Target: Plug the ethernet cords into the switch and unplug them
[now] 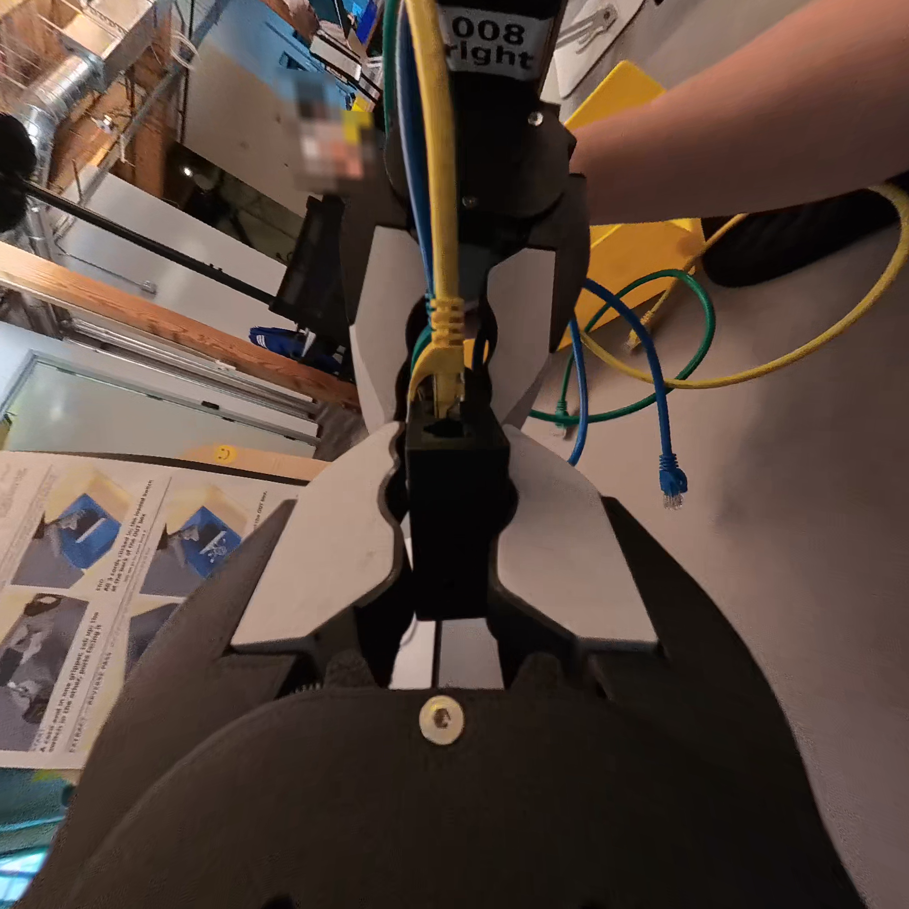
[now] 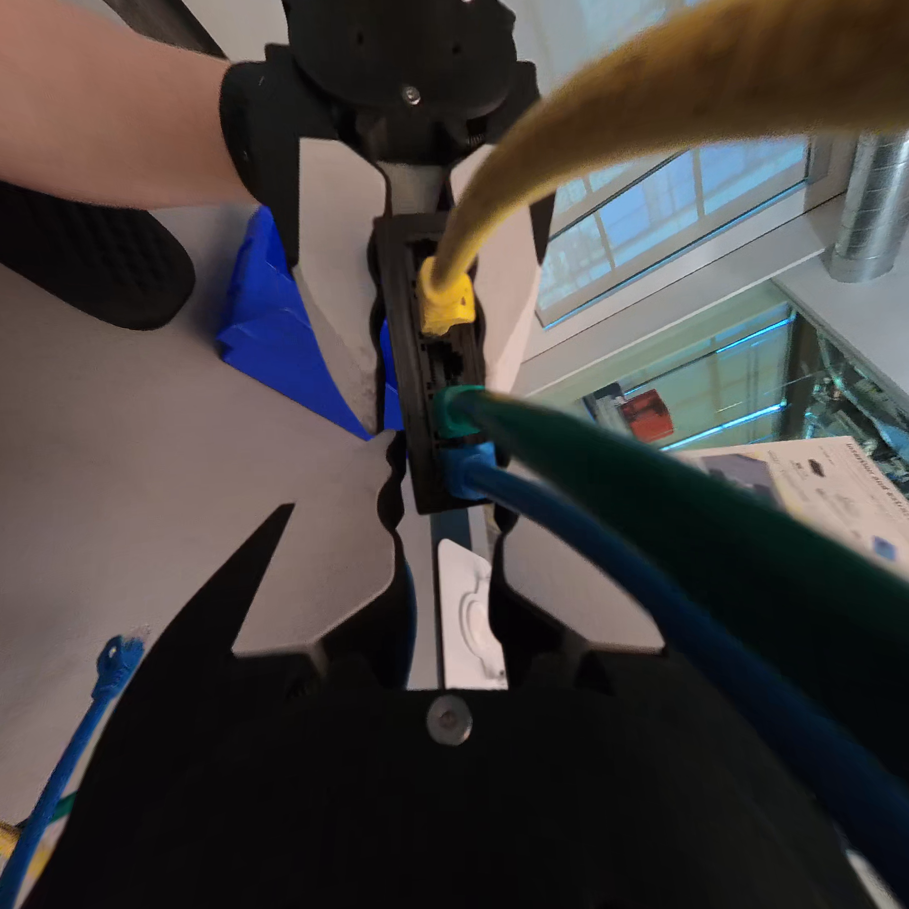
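A black switch [image 1: 455, 521] is held in the air, and my left gripper [image 1: 450, 442] is shut on it. In the right wrist view the switch [image 2: 408, 374] shows its port face with a yellow plug [image 2: 445, 300], a green plug [image 2: 455, 408] and a blue plug [image 2: 467, 467] seated in it. My right gripper [image 2: 442, 487] faces the left one, and its fingers close around the switch's near end to about its width. The right finger is partly hidden by cords. The yellow plug [image 1: 445, 374] also shows in the left wrist view.
The cords' free ends lie on the grey table: a blue plug [image 1: 671, 484], a green cord [image 1: 639, 393] and a yellow cord [image 1: 787, 354]. A yellow box [image 1: 624, 260] and a blue box [image 2: 275, 344] stand on the table. An instruction sheet [image 1: 88, 565] lies at one side. A person's arm [image 1: 738, 137] holds each gripper. My two grippers' fingertips are within a few centimetres of each other.
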